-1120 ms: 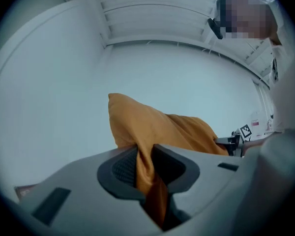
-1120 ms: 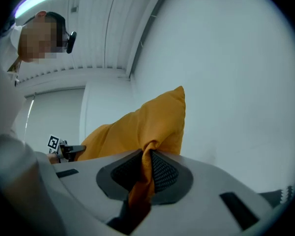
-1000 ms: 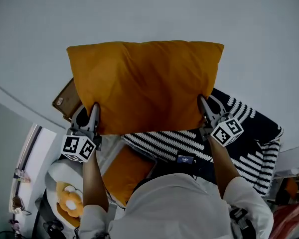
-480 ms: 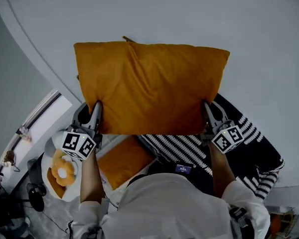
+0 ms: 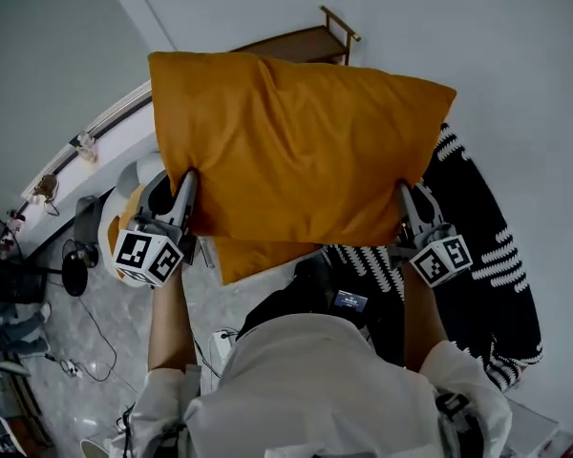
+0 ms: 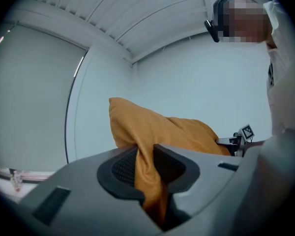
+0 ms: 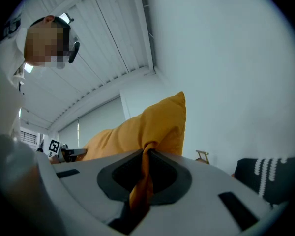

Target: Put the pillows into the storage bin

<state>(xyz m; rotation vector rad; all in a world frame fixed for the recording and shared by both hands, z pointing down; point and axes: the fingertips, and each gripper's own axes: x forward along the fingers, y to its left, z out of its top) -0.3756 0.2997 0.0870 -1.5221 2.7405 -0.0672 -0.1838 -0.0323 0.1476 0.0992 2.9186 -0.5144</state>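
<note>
I hold a large orange pillow (image 5: 296,146) up in the air by its two lower corners. My left gripper (image 5: 183,197) is shut on the pillow's left corner, and the orange fabric (image 6: 148,176) is pinched between its jaws. At the right corner my right gripper (image 5: 404,204) is shut too, with a fold of the same pillow (image 7: 143,181) squeezed between its jaws. A second orange pillow (image 5: 248,256) lies below the raised one, partly hidden by it. No storage bin is visible in any view.
A black cushion with white stripes (image 5: 482,256) lies to the right. A wooden rack (image 5: 310,38) stands by the wall behind the pillow. At the left are a white round seat (image 5: 124,194), a window sill (image 5: 95,136) and cables on the tiled floor (image 5: 86,332).
The whole view has swung round with the pillow still held in both grippers. The wooden rack and the window sill have come into sight, and the striped cushion has shifted to the right.
</note>
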